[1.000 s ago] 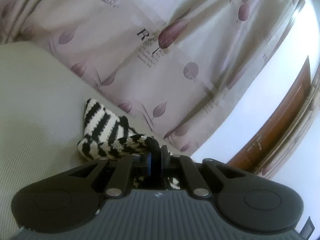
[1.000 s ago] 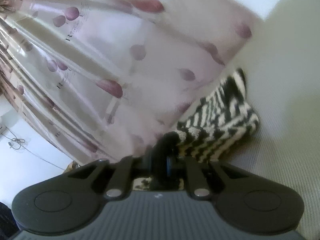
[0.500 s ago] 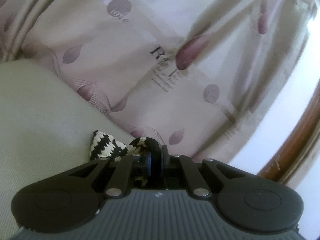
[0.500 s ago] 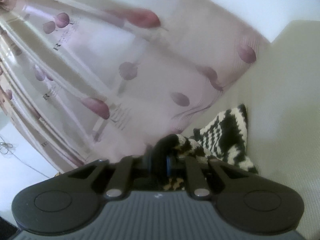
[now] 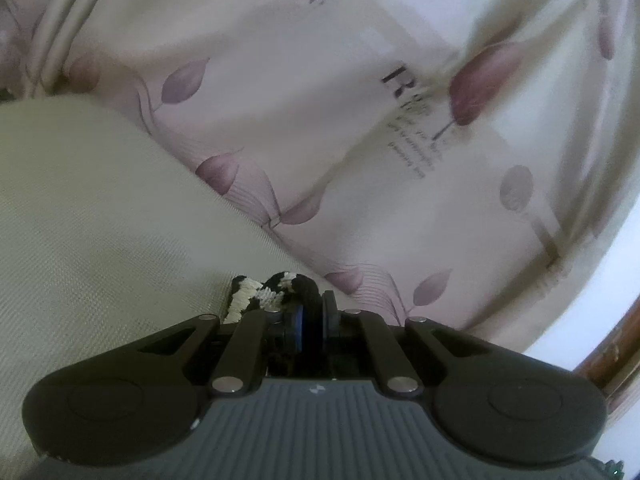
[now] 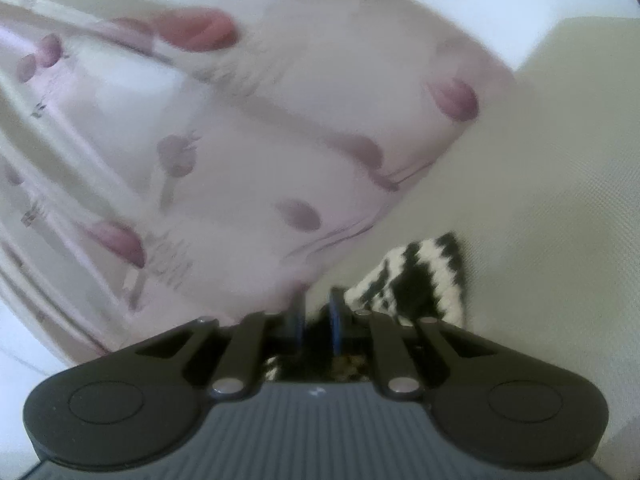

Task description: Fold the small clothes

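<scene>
The biggest thing ahead of me is the curtain [image 5: 360, 128], thin pale cloth hanging in soft folds, printed with mauve leaves, round spots and a block of dark lettering; it fills most of both views and is blurred in my right one. Under it spreads the pale greenish surface [image 5: 92, 240], a finely ribbed woven fabric, slightly rounded at its far edge where it meets the curtain. At the right rim of my left view I catch a strip of brown wooden frame [image 5: 612, 344].

One small garment is in play: a knitted piece [image 6: 416, 280] in bold black and cream zigzag stripes, chunky and nubbly, bunched up and lying on the greenish surface just in front of the curtain. I have two tongs on it. My left tongs [image 5: 311, 312] are pinched tight on a dark rolled edge of the knit, only a little striped lump poking up past the tips. My right tongs [image 6: 318, 312] are nearly closed on dark knit too, with the striped bulk fanning out to their right.
</scene>
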A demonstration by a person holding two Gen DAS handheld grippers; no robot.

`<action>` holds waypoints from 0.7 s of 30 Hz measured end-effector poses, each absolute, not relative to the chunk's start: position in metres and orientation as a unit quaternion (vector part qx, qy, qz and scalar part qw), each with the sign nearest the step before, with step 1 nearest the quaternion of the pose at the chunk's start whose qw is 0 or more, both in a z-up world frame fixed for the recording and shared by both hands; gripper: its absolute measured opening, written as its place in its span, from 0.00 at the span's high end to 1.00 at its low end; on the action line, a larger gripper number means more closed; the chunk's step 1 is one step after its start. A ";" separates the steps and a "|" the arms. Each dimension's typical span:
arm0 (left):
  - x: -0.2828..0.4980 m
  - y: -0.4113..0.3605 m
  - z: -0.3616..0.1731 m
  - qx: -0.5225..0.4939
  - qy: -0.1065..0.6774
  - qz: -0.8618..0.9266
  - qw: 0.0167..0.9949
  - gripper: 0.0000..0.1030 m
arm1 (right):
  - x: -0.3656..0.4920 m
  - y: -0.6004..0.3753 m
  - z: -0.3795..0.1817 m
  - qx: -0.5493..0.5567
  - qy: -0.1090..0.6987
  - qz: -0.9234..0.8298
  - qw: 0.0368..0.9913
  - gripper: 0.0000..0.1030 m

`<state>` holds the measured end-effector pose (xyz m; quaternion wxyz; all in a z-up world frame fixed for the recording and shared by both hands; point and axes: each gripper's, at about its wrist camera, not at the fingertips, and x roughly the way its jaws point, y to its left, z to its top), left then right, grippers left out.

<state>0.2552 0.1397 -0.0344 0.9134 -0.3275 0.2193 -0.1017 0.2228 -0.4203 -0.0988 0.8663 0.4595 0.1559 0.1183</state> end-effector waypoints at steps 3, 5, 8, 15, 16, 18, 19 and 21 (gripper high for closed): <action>0.267 0.134 -0.046 -0.311 0.230 -0.093 0.918 0.92 | 0.232 -0.422 -0.106 0.461 0.159 0.109 0.866 0.88; 0.271 0.131 -0.053 -0.307 0.232 -0.093 0.918 0.92 | 0.234 -0.419 -0.109 0.455 0.165 0.110 0.868 0.87; 0.275 0.130 -0.061 -0.302 0.239 -0.087 0.919 0.92 | 0.235 -0.413 -0.110 0.415 0.179 0.093 0.887 0.84; 0.282 0.132 -0.075 -0.303 0.251 -0.083 0.916 0.92 | 0.264 -0.393 -0.100 0.289 0.220 0.074 0.929 0.30; 0.282 0.132 -0.075 -0.302 0.252 -0.083 0.916 0.91 | 0.269 -0.389 -0.099 0.274 0.224 0.073 0.932 0.26; 0.284 0.132 -0.075 -0.300 0.254 -0.083 0.916 0.91 | 0.283 -0.383 -0.098 0.246 0.236 0.080 0.937 0.27; 0.285 0.131 -0.075 -0.300 0.254 -0.083 0.916 0.91 | 0.289 -0.377 -0.097 0.225 0.241 0.083 0.941 0.29; 0.285 0.131 -0.074 -0.294 0.255 -0.085 0.917 0.91 | 0.300 -0.364 -0.097 0.173 0.264 0.084 0.945 0.62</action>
